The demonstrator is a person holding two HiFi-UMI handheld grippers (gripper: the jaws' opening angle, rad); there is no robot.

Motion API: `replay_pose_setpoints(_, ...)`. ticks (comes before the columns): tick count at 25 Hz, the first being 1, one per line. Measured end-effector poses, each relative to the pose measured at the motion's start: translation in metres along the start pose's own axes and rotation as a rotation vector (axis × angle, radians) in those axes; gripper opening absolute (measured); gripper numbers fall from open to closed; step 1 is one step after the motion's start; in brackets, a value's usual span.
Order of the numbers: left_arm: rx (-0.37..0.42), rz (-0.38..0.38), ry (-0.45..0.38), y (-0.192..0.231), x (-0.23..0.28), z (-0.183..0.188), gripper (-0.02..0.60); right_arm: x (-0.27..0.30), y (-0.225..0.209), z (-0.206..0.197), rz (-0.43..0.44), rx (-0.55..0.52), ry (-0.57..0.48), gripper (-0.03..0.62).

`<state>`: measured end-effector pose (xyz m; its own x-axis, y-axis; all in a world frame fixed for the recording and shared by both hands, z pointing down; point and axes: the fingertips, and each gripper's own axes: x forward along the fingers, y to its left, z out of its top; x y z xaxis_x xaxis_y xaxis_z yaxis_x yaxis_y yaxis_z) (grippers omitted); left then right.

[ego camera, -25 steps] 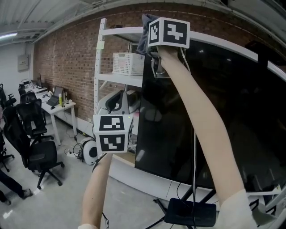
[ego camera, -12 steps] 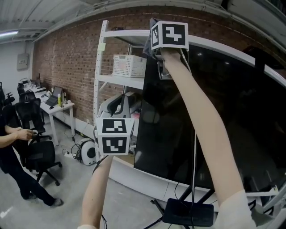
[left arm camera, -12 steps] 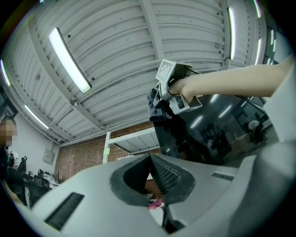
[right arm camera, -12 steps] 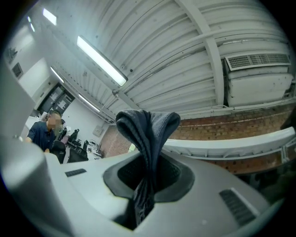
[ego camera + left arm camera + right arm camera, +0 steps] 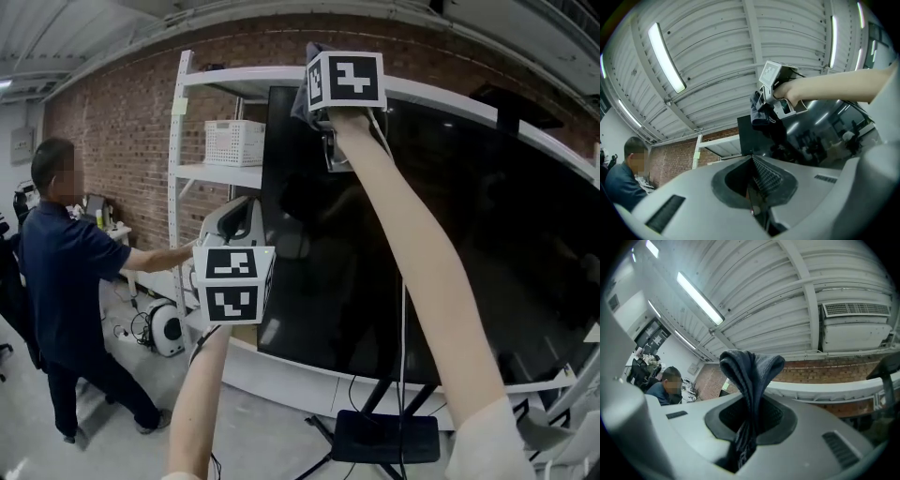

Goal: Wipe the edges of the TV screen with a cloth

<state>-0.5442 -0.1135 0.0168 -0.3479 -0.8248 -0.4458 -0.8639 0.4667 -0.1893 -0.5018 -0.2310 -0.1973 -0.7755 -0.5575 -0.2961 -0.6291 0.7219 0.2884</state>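
While the right gripper (image 5: 746, 441) is lifted to the upper left corner of the TV screen (image 5: 469, 234), its jaws are clamped on a dark grey cloth (image 5: 750, 376). The cloth bunches up out of the jaws in a folded hump. In the head view it sits right at the screen's top edge, close to that corner, though the pictures do not settle whether it touches the frame. The right arm stretches up across the dark glass.

The left gripper (image 5: 757, 187) hangs lower, level with the screen's left edge and just beside it. Its ribbed pads are pressed together with nothing between them. It points upward, so that its own view looks at the other gripper and the cloth overhead.

Left of the screen's left edge stands a white shelving rack (image 5: 178, 169) against a brick wall (image 5: 122, 112), with a white basket (image 5: 232, 142) on an upper shelf. A person (image 5: 66, 281) in a dark blue shirt stands at the far left, one arm reaching toward the rack. Under the screen's bottom edge a black stand base (image 5: 384, 436) rests on the floor.
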Motion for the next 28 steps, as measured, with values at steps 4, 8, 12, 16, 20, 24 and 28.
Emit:
replay_pose_setpoints(4,0.004,-0.053,-0.018,-0.037,0.011,0.016,0.015,-0.017,-0.027,-0.001,-0.022,0.007,-0.009,0.046)
replay_pose_setpoints(8,-0.007,-0.104,-0.031,-0.081,0.021,0.031,0.015,-0.039,-0.062,-0.005,-0.037,0.012,-0.002,0.046)
replay_pose_setpoints(12,-0.017,-0.152,-0.049,-0.134,0.029,0.048,0.015,-0.066,-0.106,-0.009,-0.055,0.008,0.004,0.046)
replay_pose_setpoints(16,-0.023,-0.202,-0.071,-0.194,0.033,0.065,0.015,-0.097,-0.152,-0.014,-0.078,-0.008,0.015,0.046)
replay_pose_setpoints(20,-0.035,-0.252,-0.093,-0.256,0.036,0.084,0.015,-0.132,-0.204,-0.020,-0.114,-0.028,0.020,0.046)
replay_pose_setpoints(24,-0.053,-0.306,-0.098,-0.319,0.036,0.095,0.015,-0.171,-0.264,-0.027,-0.154,-0.035,0.022,0.046)
replay_pose_setpoints(28,-0.011,-0.320,-0.126,-0.383,0.036,0.111,0.015,-0.208,-0.323,-0.034,-0.179,-0.048,0.020,0.046)
